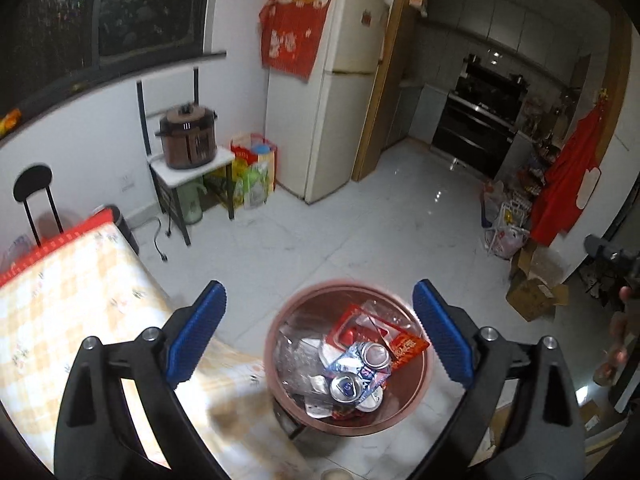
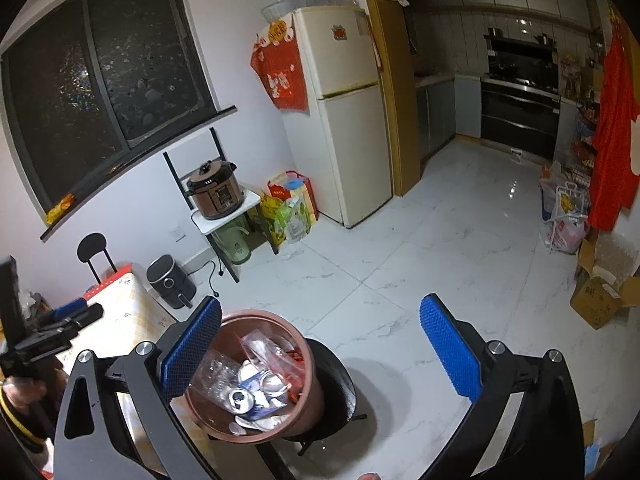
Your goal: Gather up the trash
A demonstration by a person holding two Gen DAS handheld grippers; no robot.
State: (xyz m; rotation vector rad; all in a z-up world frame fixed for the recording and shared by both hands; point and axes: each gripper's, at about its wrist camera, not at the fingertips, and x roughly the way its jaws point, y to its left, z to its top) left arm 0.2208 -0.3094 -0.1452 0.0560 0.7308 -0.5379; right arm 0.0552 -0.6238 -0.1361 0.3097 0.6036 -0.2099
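A pink round trash bin (image 1: 416,396) stands on a black stool beside the table. It holds crushed cans (image 1: 352,386), clear plastic and a red wrapper (image 1: 408,346). My left gripper (image 1: 320,336) is open and empty, hovering above the bin. In the right wrist view the same bin (image 2: 310,392) sits on the stool (image 2: 340,364) at lower left, with cans (image 2: 242,398) and plastic inside. My right gripper (image 2: 320,352) is open and empty, above and to the right of the bin. The left gripper (image 2: 68,320) shows at far left over the table.
A table with a yellow checked cloth (image 1: 72,292) is at left. A rice cooker (image 1: 188,140) sits on a small stand, bags (image 1: 254,168) beside it, then a fridge (image 1: 332,100). Cardboard boxes (image 1: 536,288) and bags lie at right. White tile floor (image 1: 360,216) lies ahead.
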